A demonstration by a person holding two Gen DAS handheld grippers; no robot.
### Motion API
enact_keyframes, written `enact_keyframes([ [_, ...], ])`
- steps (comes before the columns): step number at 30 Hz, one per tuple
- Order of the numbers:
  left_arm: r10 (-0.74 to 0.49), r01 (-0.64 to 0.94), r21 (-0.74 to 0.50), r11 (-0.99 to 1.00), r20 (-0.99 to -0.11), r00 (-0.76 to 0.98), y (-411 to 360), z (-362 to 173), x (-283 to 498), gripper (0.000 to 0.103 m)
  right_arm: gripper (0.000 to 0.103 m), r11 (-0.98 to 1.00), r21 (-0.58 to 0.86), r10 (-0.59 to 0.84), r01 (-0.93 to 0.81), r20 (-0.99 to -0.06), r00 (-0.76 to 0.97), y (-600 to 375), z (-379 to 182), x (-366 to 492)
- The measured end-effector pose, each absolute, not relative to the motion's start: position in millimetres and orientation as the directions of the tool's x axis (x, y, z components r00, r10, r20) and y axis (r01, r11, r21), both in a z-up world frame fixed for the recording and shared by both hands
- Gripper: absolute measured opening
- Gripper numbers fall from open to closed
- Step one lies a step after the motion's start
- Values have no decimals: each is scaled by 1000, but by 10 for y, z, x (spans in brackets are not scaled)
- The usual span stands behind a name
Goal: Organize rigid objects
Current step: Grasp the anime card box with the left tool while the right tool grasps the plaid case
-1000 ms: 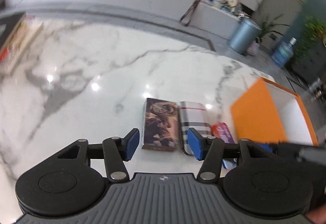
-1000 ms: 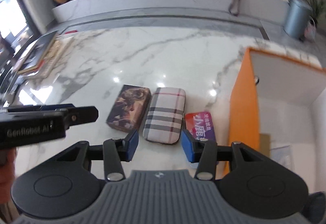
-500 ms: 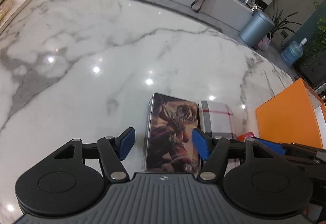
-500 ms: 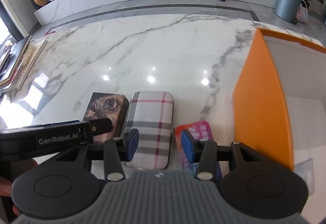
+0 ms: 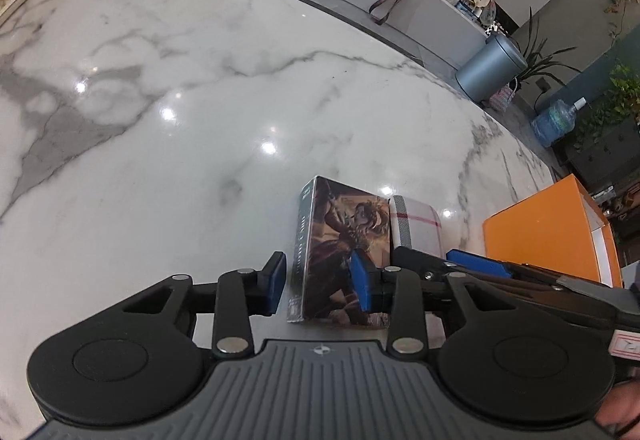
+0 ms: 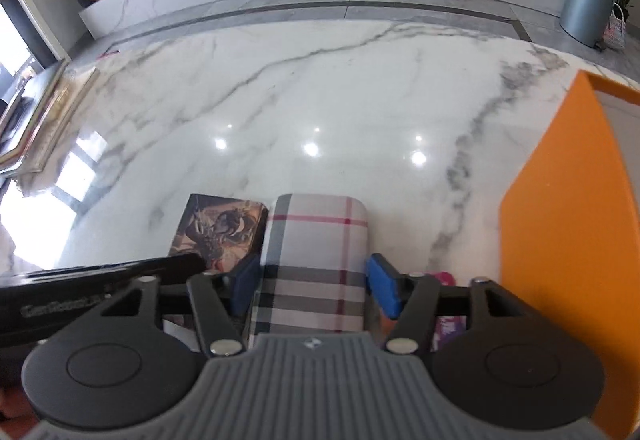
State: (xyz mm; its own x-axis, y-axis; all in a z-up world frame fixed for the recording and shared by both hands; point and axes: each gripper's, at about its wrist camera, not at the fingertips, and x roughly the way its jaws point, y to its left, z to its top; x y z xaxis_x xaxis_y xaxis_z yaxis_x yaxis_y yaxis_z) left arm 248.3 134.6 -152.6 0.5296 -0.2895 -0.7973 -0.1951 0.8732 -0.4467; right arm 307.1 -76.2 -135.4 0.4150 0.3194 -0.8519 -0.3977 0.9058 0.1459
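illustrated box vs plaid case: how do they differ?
The illustrated box has sharp corners and dark fantasy artwork; the plaid case has rounded corners and a pale check with red and grey lines. The box sits between the left gripper jaws, the case between the right gripper jaws. Both lie flat, side by side on the marble table.

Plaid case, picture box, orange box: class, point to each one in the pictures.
Plaid case (image 6: pixel 316 240): right wrist view, top face.
Picture box (image 5: pixel 352 224): left wrist view, printed top.
Orange box (image 6: pixel 560 200): right wrist view, outer side wall.
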Motion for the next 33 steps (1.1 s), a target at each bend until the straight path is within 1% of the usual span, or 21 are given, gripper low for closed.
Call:
enact_keyframes([
  [1,-283,-197,-441,876,-799,531,1342,-1528,2489,49,66,906,138,312,-399,-855,415,-750,-1368,3069],
  [2,-277,-197,-438,877,-797,537,1338,-1533,2495,50,67,908,145,308,-392,-867,391,-747,-1407,3084],
  [5,-307,-200,-474,857,-783,541,1359,-1565,2535,48,65,913,177,325,-368,-861,391,-804,-1417,3096],
  [6,-314,-198,-482,853,-778,544,1356,-1574,2543,49,62,913,189,331,-361,-860,388,-823,-1412,3108],
  [7,-311,-189,-476,859,-778,546,1342,-1569,2548,53,58,913,208,343,-352,-858,383,-853,-1410,3118],
  [9,-300,-182,-463,867,-779,550,1322,-1561,2551,54,53,910,273,379,-313,-852,361,-928,-1397,3154],
  [10,-292,-168,-446,879,-782,551,1303,-1554,2546,54,47,909,290,389,-301,-850,356,-961,-1391,3162],
  [11,-284,-155,-431,889,-784,553,1286,-1549,2541,57,43,909,303,395,-287,-845,360,-993,-1368,3166],
  [13,-281,-142,-419,897,-787,549,1259,-1541,2537,57,27,906,332,412,-262,-834,368,-1066,-1294,3175],
  [16,-283,-137,-417,899,-788,547,1262,-1536,2532,56,18,890,375,450,-259,-814,368,-1116,-1169,3164],
  [17,-286,-134,-420,898,-787,547,1265,-1535,2529,53,17,884,387,462,-262,-807,369,-1101,-1138,3157],
  [18,-291,-130,-423,897,-785,547,1268,-1532,2527,52,15,873,404,482,-272,-795,368,-1094,-1102,3140],
  [21,-291,-128,-423,897,-784,548,1274,-1533,2526,52,15,835,471,547,-284,-763,345,-1022,-1045,3112],
  [22,-291,-129,-424,897,-784,548,1272,-1534,2526,52,20,841,452,536,-298,-770,346,-952,-1038,3099],
  [23,-291,-130,-424,896,-784,548,1272,-1535,2524,49,21,849,423,519,-316,-780,350,-869,-1040,3077],
  [25,-298,-137,-436,889,-781,549,1299,-1543,2522,49,28,857,389,498,-337,-793,351,-760,-1064,3040],
  [28,-294,-126,-427,896,-781,551,1280,-1537,2517,49,30,882,330,448,-336,-809,380,-687,-1060,3014],
  [29,-293,-123,-424,897,-781,551,1272,-1534,2518,49,31,888,310,432,-339,-814,388,-684,-1061,3021],
  [30,-294,-122,-423,898,-781,551,1269,-1532,2518,50,35,892,295,422,-343,-817,394,-681,-1064,3024],
  [31,-294,-121,-423,898,-781,551,1267,-1531,2519,50,37,897,286,411,-338,-821,396,-680,-1065,3028],
  [33,-295,-118,-423,899,-780,552,1258,-1527,2524,50,37,898,295,412,-326,-824,389,-719,-1101,3063],
])
